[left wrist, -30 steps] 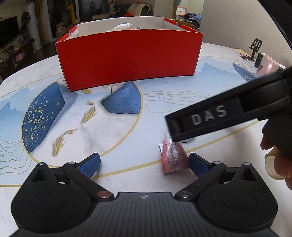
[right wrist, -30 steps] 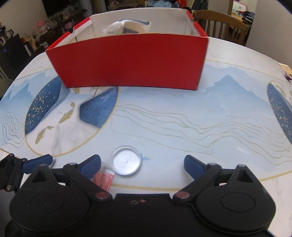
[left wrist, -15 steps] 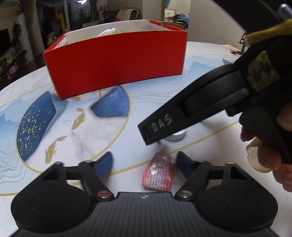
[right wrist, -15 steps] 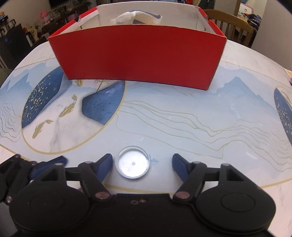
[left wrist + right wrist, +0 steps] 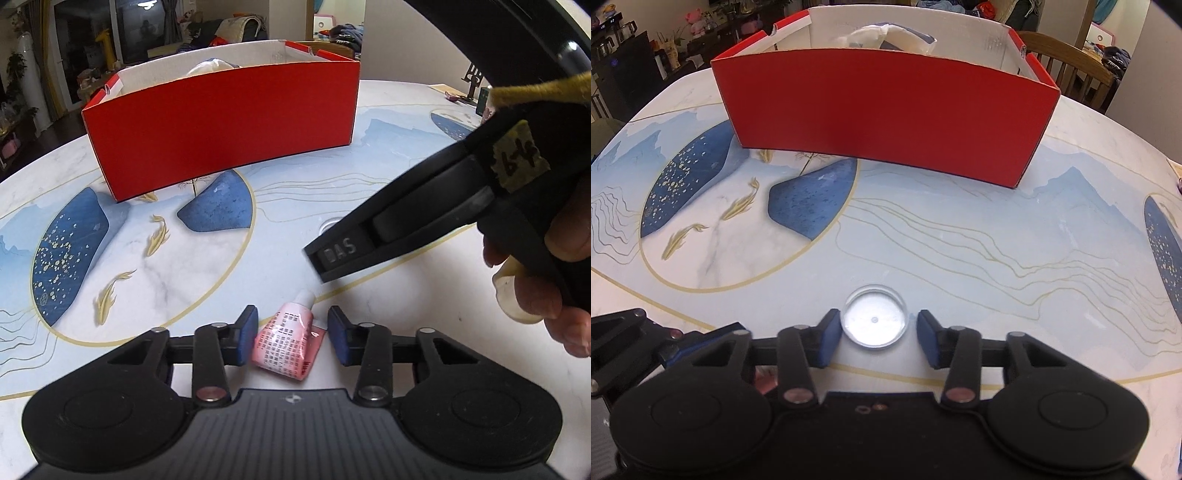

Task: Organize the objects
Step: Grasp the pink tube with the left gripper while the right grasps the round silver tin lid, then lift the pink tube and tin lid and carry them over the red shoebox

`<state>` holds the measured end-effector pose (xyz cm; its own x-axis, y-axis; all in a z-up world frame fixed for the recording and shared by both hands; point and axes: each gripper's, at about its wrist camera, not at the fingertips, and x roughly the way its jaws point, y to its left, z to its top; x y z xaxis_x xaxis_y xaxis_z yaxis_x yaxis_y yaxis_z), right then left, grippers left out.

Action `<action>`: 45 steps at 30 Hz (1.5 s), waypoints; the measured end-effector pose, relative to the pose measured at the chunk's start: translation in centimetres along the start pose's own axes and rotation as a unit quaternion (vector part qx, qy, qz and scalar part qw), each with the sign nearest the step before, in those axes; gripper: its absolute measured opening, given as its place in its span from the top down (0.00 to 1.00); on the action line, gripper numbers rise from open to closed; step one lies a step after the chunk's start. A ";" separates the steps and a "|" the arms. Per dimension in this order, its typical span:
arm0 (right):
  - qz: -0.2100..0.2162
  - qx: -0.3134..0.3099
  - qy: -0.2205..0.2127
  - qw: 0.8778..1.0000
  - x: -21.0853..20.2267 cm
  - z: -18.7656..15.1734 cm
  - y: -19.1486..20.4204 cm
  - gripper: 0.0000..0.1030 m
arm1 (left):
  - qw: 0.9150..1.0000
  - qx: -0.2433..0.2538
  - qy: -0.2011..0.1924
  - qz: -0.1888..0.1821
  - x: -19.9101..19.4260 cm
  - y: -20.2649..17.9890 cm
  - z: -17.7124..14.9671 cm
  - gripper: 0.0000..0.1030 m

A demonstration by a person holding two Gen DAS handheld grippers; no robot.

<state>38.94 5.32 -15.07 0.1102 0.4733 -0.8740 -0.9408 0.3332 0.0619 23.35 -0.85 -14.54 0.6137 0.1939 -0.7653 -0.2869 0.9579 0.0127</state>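
Left gripper (image 5: 291, 334) sits at the bottom centre of the left wrist view, its blue-padded fingers (image 5: 246, 334) closing around a small pink tube (image 5: 286, 345) that lies flat on the table (image 5: 388, 325). The tube's white cap points toward the upper right of the frame; a narrow gap shows between the tube and each pad, so contact is not confirmed. Right gripper (image 5: 874, 338) occupies the bottom centre of the right wrist view, its fingers (image 5: 929, 341) closing on either side of a round clear lid-like disc (image 5: 874, 320) that rests on the table. The left pad appears just at the disc's edge; the right pad stands slightly apart from it. In the left wrist view the right gripper's black body, marked with the letters DAS, crosses the right half of the frame, held by a hand (image 5: 546, 280) at the right edge; it carries a yellowish label with handwritten figures. A red box (image 5: 886, 114) with a white interior stands upright at the upper centre of both views, well apart from both grippers; a white crumpled bag (image 5: 886, 35) shows above its rim. The table surface carries a printed pattern of blue shapes, gold fish and gold lines. A wooden chair (image 5: 1071, 62) stands behind the box at the upper right of the right wrist view.
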 end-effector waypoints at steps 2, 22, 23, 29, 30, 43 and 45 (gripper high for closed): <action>0.001 0.003 -0.001 1.000 -0.1 -0.1 -0.1 0.63 | 1.000 -0.005 0.002 -0.003 -0.2 0.3 -0.1 0.70; 0.020 0.018 -0.028 0.999 -5.6 -0.7 -1.5 0.64 | 0.998 -0.060 0.001 -0.020 -3.2 4.2 1.5 0.84; 0.020 0.020 -0.031 0.999 -5.9 -0.6 -1.6 0.64 | 0.998 -0.063 0.003 -0.022 -3.3 4.4 1.6 0.86; 0.019 0.024 -0.040 0.999 -6.9 -1.0 -2.3 0.63 | 0.998 -0.059 0.007 -0.022 -3.9 5.3 0.9 0.88; 0.019 0.026 -0.039 0.999 -6.9 -1.2 -2.4 0.63 | 0.997 -0.061 0.014 -0.033 -3.9 5.5 0.8 0.88; 0.028 0.018 -0.007 0.999 -6.7 -4.4 -1.7 0.63 | 0.997 -0.049 0.026 -0.060 -4.3 5.6 -1.8 0.41; 0.028 0.019 -0.001 0.999 -6.6 -4.9 -1.7 0.63 | 0.997 -0.040 0.033 -0.062 -4.0 5.3 -2.2 0.41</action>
<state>38.28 -2.34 -11.73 0.0575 0.4934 -0.8679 -0.9327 0.3367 0.1296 17.74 3.03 -12.86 0.5992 0.0579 -0.7985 -0.2703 0.9534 -0.1337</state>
